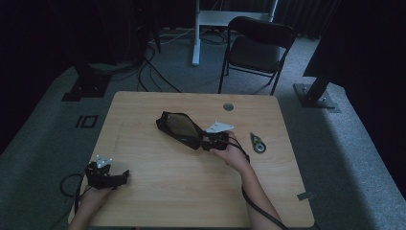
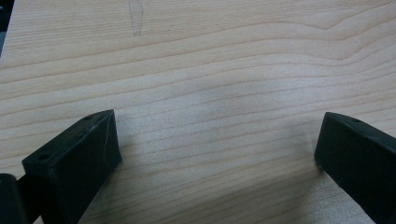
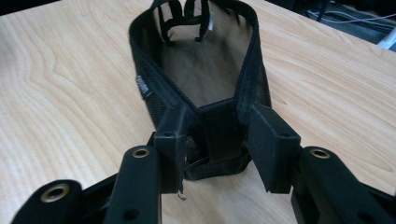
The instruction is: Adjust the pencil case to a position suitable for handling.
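A black mesh pouch (image 1: 178,127) lies open on the wooden table (image 1: 167,191), a little behind its middle. My right gripper (image 1: 205,141) comes at it from the right. In the right gripper view the jaws press on either side of the pouch's narrow near end (image 3: 219,130), so the right gripper (image 3: 217,135) is shut on it. The pouch's mouth (image 3: 147,88) stretches away from the jaws, with straps at its far end. My left gripper (image 1: 125,176) rests near the table's front left corner. In the left gripper view, the left gripper (image 2: 217,135) stands wide open over bare wood.
A small black and green tool (image 1: 257,143) lies on the table to the right of my right hand. A round grommet (image 1: 228,106) sits near the far edge. A black folding chair (image 1: 258,45) stands beyond the table, with cables on the floor.
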Demonstrator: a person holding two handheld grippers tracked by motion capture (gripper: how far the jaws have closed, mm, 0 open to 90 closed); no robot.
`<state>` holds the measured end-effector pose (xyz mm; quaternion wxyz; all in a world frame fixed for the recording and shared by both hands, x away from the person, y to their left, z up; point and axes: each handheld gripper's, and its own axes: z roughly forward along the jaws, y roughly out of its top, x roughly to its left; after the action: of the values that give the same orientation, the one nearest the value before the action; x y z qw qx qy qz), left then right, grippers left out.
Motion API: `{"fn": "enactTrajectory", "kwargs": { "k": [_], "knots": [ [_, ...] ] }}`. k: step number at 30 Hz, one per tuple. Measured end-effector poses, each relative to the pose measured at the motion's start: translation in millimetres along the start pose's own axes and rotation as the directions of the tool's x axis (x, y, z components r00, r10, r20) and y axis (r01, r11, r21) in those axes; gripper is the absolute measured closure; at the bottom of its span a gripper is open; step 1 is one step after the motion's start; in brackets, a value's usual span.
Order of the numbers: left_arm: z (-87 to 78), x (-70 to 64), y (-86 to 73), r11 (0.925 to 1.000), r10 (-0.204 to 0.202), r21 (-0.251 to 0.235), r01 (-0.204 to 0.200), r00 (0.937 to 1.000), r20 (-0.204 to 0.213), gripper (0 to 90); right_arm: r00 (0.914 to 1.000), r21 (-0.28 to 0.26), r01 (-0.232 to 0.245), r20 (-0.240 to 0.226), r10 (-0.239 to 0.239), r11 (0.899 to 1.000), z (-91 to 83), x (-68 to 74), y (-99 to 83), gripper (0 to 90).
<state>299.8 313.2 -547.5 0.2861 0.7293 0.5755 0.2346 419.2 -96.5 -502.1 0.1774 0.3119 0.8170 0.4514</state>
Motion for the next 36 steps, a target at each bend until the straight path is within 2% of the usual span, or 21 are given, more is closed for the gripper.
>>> {"fn": "enactTrajectory", "kwargs": {
  "k": [3,5,8,23,36],
  "knots": [
    [0.0,0.0,0.0,1.0,0.0,0.0,0.0,1.0,0.0,0.2,0.9998,0.013,0.015,0.015,-0.015,1.0,3.8,-1.9,-0.7,64.5],
    [0.0,0.0,0.0,1.0,0.0,0.0,0.0,1.0,0.0,0.2,0.9999,0.019,0.012,0.006,-0.012,1.0,5.7,-2.6,-1.7,69.9],
    [0.0,0.0,0.0,1.0,0.0,0.0,0.0,1.0,0.0,0.2,0.9998,0.014,0.02,0.004,-0.02,1.0,5.9,-2.6,-3.0,73.2],
    [0.0,0.0,0.0,1.0,0.0,0.0,0.0,1.0,0.0,0.2,0.9995,0.002,0.026,0.02,-0.026,1.0,-3.7,-2.5,-10.4,73.6],
    [-0.1,0.0,0.0,1.0,0.001,0.001,-0.001,1.0,0.0,0.2,0.9988,-0.003,0.002,0.049,-0.002,1.0,-29.1,-7.8,-25.1,73.6]
  ]
}}
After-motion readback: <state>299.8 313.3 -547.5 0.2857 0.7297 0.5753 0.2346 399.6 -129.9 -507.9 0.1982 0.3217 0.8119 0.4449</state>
